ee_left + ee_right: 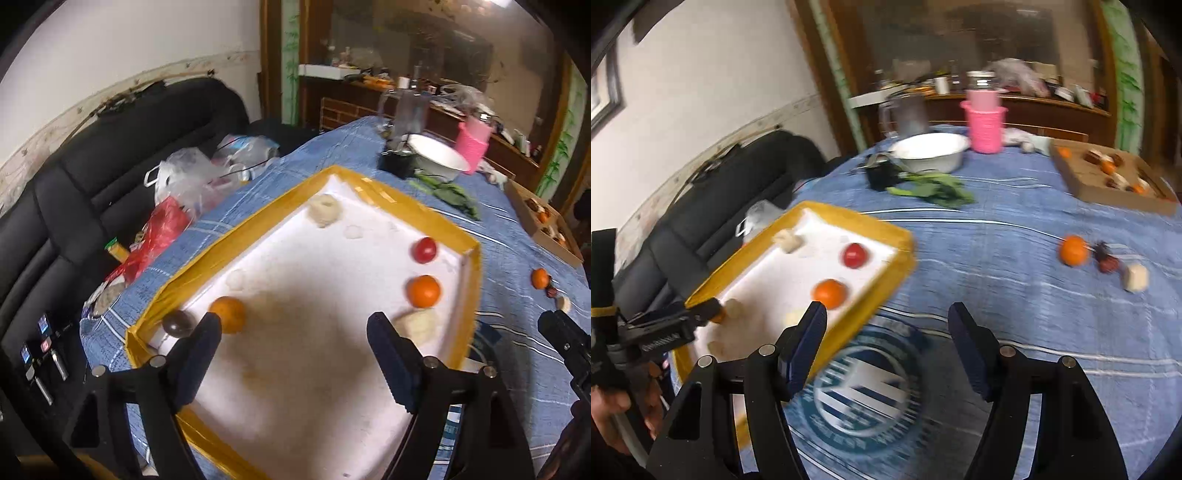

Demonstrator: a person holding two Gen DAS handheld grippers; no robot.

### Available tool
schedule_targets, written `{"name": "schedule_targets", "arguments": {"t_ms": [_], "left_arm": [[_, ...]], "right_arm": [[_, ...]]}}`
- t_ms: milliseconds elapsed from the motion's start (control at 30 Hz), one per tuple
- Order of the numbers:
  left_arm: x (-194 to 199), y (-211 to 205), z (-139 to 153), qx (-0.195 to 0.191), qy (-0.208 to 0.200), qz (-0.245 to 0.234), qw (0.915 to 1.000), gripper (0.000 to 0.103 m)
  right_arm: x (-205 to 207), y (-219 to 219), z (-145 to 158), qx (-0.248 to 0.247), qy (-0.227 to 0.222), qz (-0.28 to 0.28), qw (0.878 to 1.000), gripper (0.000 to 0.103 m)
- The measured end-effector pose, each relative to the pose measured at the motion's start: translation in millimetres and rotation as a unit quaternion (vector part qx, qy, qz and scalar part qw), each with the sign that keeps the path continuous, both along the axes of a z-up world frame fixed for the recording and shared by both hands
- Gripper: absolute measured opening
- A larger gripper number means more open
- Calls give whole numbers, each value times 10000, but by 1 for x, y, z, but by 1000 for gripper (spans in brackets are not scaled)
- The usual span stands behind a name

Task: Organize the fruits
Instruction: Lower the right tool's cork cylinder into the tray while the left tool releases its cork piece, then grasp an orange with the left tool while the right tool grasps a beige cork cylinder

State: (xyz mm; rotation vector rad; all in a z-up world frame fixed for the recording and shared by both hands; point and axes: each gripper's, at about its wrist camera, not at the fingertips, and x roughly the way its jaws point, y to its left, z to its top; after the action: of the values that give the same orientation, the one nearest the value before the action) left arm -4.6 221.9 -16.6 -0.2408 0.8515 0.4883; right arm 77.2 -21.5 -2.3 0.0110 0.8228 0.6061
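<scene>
Over the yellow-rimmed white foam tray [343, 369], left hand-held gripper [294, 325] hangs released, empty; oranges and tomato inside. Right hand-held gripper [887, 314], also released, faces loose orange [1073, 250] on blue-clothed desk [1015, 295] — likely next grab, needs reach forward-right.

**Dim room, warm cast, smeared right view**

My two views are lit by dull indoor light, with one bright spot glaring at the top of the left view. The white tray floor [314, 295] shows a brownish shadow patch below my left hand-held gripper [293, 321]. The right view is motion-blurred (the tray edge [886, 273] and the printed emblem [864, 387] on the tabletop smear badly). Both views bow hard at the rims, with black corners. The far cabinet [424, 55] is hazy.
</scene>
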Motion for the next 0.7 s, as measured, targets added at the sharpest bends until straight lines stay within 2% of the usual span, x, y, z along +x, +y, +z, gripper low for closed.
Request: {"name": "schedule_targets", "arguments": {"t_ms": [300,533,700], "left_arm": [[18,-67,15,364,-167,-756,9963,87],[41,-122,-2,448,18,-1319,9902,88],[61,-159,-18,442,185,-1702,9843,88]], "right_arm": [[0,-93,-8,24,119,-794,9968,72],[-1,-158,-24,-178,223,-1327,9907,72],[17,-193,-37,-241,376,-1786,9829,72]]}}
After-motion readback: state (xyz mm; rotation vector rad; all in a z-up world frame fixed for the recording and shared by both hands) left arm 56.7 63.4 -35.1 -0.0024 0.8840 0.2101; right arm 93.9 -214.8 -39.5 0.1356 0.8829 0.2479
